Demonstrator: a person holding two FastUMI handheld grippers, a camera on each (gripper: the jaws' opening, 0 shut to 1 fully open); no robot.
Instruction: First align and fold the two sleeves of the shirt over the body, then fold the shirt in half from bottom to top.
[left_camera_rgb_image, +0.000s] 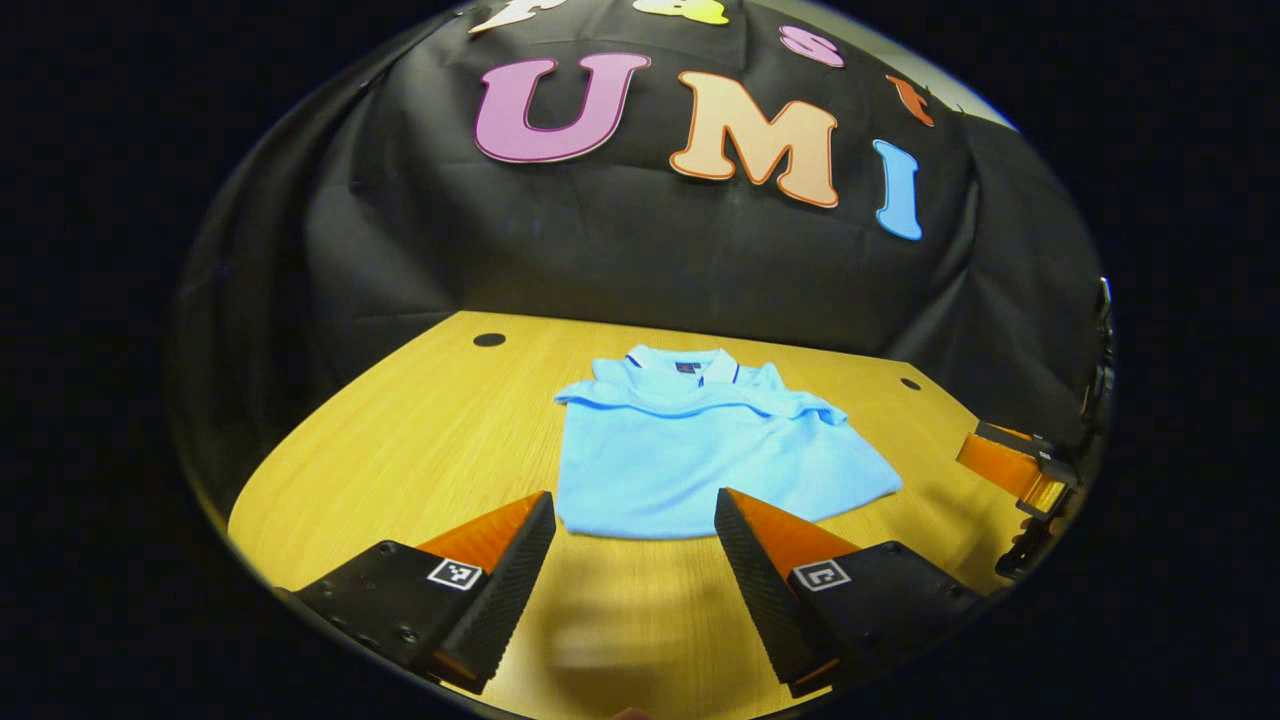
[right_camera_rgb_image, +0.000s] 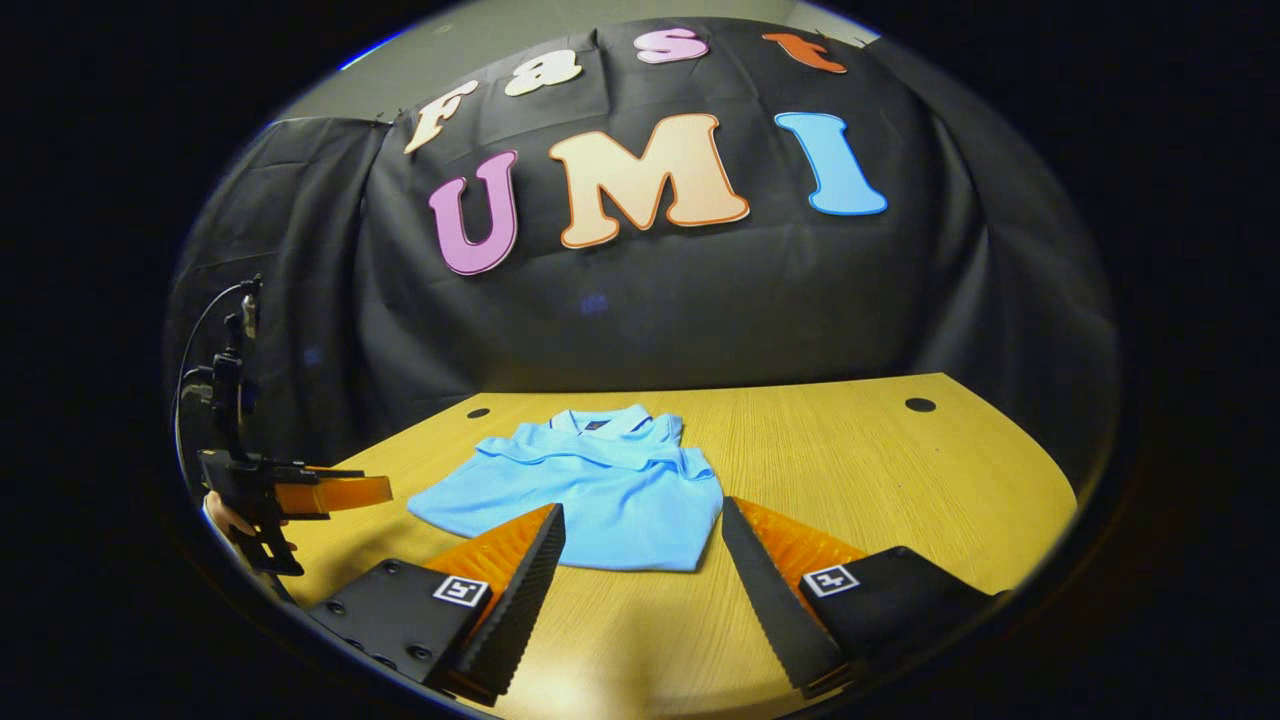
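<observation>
Left gripper view: camera sits above the worktop's (left_camera_rgb_image: 400, 440) near edge, tilted down and facing the back wall, its own left hand-held gripper (left_camera_rgb_image: 635, 515) low in frame. The shirt (left_camera_rgb_image: 690, 450) lies near, just past the fingertips. The right hand-held gripper (left_camera_rgb_image: 1010, 465) shows at the right margin.

Right gripper view: camera sits at the same near edge, further toward the right end, facing the back wall. The right hand-held gripper (right_camera_rgb_image: 643, 525) is low in frame; the left hand-held gripper (right_camera_rgb_image: 330, 493) is at the left margin.

Shared: shirt (right_camera_rgb_image: 590, 490), worktop (right_camera_rgb_image: 880, 480), back wall.
</observation>
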